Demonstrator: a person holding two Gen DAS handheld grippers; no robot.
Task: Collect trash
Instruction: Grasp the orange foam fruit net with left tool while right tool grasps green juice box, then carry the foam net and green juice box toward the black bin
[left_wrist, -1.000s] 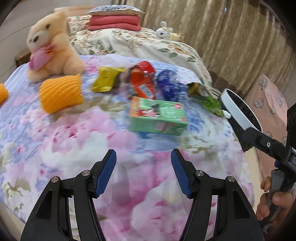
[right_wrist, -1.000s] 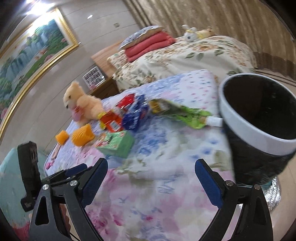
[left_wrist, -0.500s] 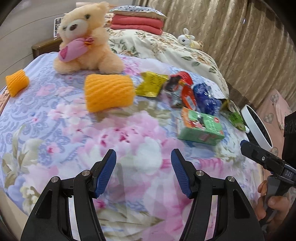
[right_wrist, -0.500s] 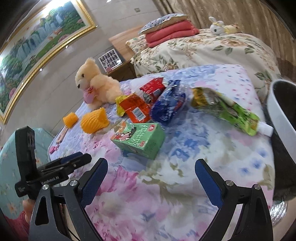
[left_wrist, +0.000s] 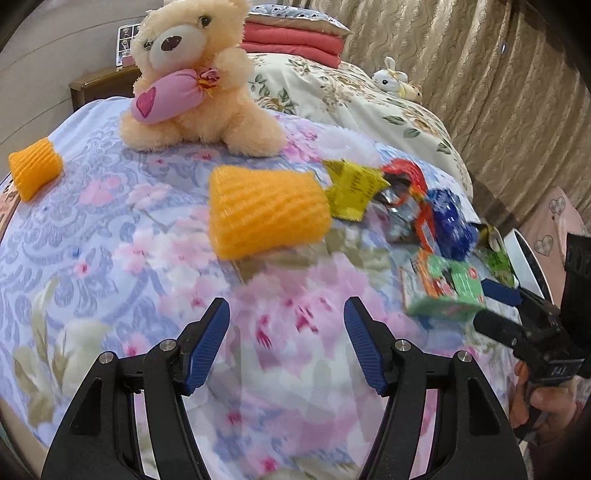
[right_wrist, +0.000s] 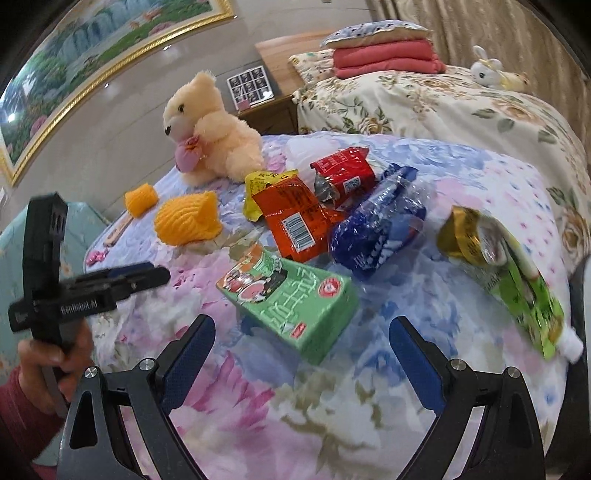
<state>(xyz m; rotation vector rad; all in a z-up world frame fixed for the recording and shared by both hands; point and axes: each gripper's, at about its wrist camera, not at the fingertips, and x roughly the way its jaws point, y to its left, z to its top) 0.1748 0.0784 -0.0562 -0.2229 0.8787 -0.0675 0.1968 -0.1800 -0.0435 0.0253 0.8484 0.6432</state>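
Currently logged, trash on the floral bed (right_wrist: 369, 424), for collection:

1. Green carton (right_wrist: 291, 295), nearest to my right gripper (right_wrist: 303, 350), just beyond its pads. Judged light and probably empty, with stiff card walls that may dent. Best taken across its narrow faces, at the near corner.
2. Orange packet (right_wrist: 291, 218), flat foil, touching the carton's far end. Judged slippery and limp; pinch an edge.
3. Red packet (right_wrist: 343, 173) and yellow packet (right_wrist: 266, 181), farther back, crumpled, open-mouthed. Same handling.
4. Blue wrapper (right_wrist: 373, 229), right of the orange one, crinkled film. Judged very light; grip a bunched fold.
5. Green pouch (right_wrist: 524, 288), far right near the bed's edge, soft with a hard white cap at its near end. Take the body, not the cap.
6. Foam nets: large (left_wrist: 266, 214), small (left_wrist: 35, 170). Judged springy and weightless; these squash under the pads. The large one lies ahead of my left gripper (left_wrist: 288, 347).

Both grippers stand wide with nothing between the pads, the left having just opened a little further.

Teddy (left_wrist: 195, 74): not trash, I judge; leave it.
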